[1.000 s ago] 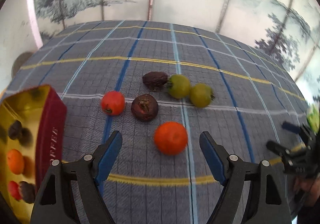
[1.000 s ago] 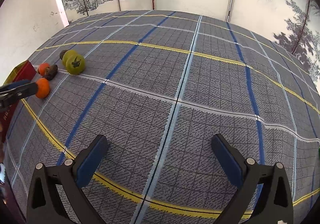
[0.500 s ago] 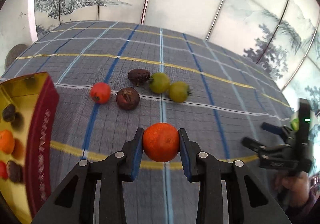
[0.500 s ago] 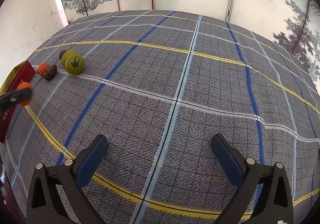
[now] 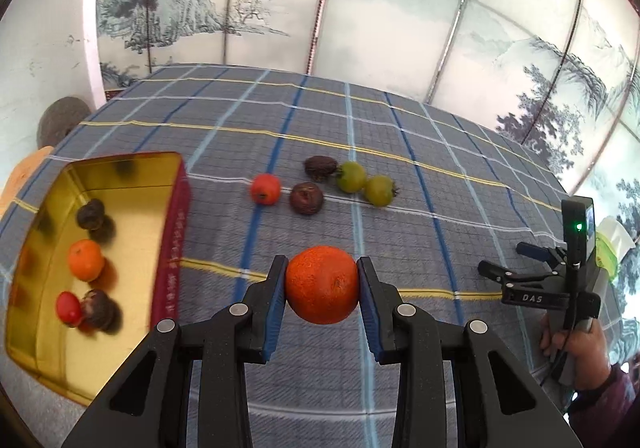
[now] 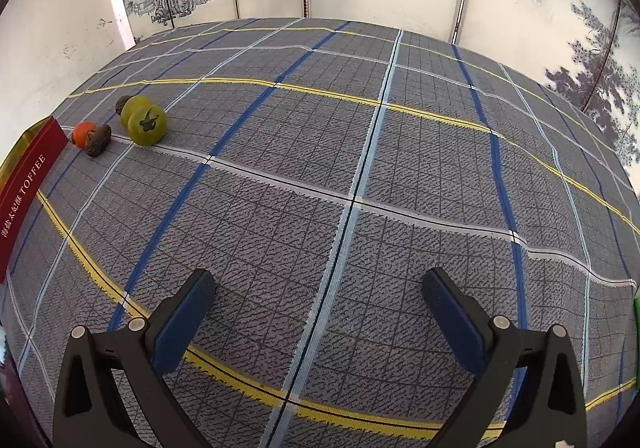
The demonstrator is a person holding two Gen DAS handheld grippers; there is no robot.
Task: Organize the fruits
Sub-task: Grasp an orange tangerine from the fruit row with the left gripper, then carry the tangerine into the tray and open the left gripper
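orange (image 5: 322,284), pinched mid-air between the pads of the left claw (image 5: 322,290), right of the tin (image 5: 120,167); right claw (image 6: 320,318) spread, idle; risk: round fruit slipping from the flat pads and rolling off across the cloth (image 6: 360,127).

We counted one orange (image 5: 322,284) clamped in the left gripper (image 5: 322,304). On the cloth lay five loose fruits: one red tomato (image 5: 265,188), two green tomatoes (image 5: 351,176) (image 5: 380,189) and two dark wrinkled fruits (image 5: 320,167) (image 5: 306,198). Inside the gold tin (image 5: 132,163) we counted four: one orange fruit (image 5: 85,260), one red one (image 5: 69,307) and two dark ones (image 5: 90,216) (image 5: 98,308). We counted two grippers, the right gripper (image 6: 320,320) empty.
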